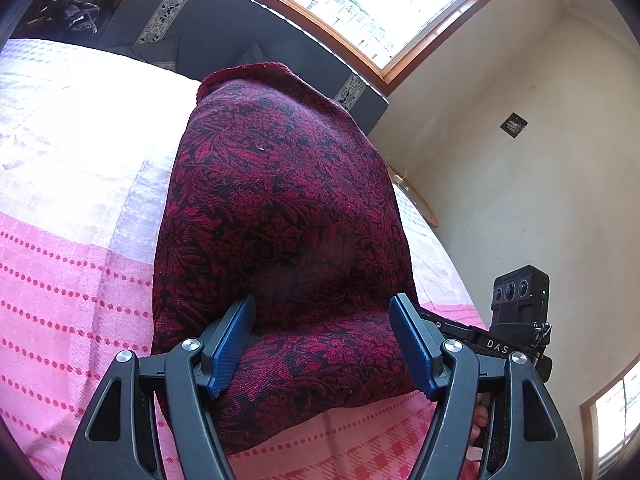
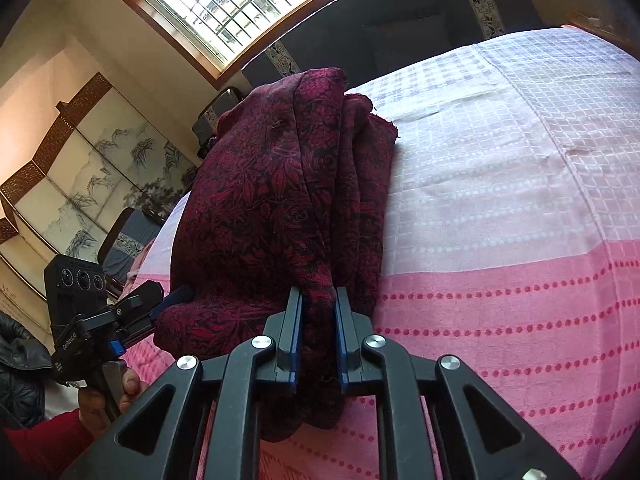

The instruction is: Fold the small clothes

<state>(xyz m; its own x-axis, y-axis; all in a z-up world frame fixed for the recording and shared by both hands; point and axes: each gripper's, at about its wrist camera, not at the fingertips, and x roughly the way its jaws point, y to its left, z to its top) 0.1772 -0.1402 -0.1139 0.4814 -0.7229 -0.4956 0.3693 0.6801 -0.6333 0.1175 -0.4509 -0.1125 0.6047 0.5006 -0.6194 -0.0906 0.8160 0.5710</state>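
A dark red and black floral cloth point(image 1: 276, 208) lies folded in a long strip on the pink and white bedspread point(image 1: 64, 240). My left gripper point(image 1: 323, 320) is open, its blue pads on either side of the cloth's near end, above it. In the right wrist view the cloth point(image 2: 272, 208) bunches up. My right gripper point(image 2: 318, 304) is shut on a gathered fold of the cloth's near edge. The left gripper point(image 2: 176, 298) shows at the cloth's left side there. The right gripper's body point(image 1: 516, 312) shows at the right of the left wrist view.
The bedspread point(image 2: 500, 200) reaches far to the right. A dark headboard with patterned trim point(image 1: 224, 28) stands behind the bed under a bright window point(image 1: 376, 4). A painted folding screen point(image 2: 88, 184) stands at the left. A plain wall point(image 1: 540, 180) is to the right.
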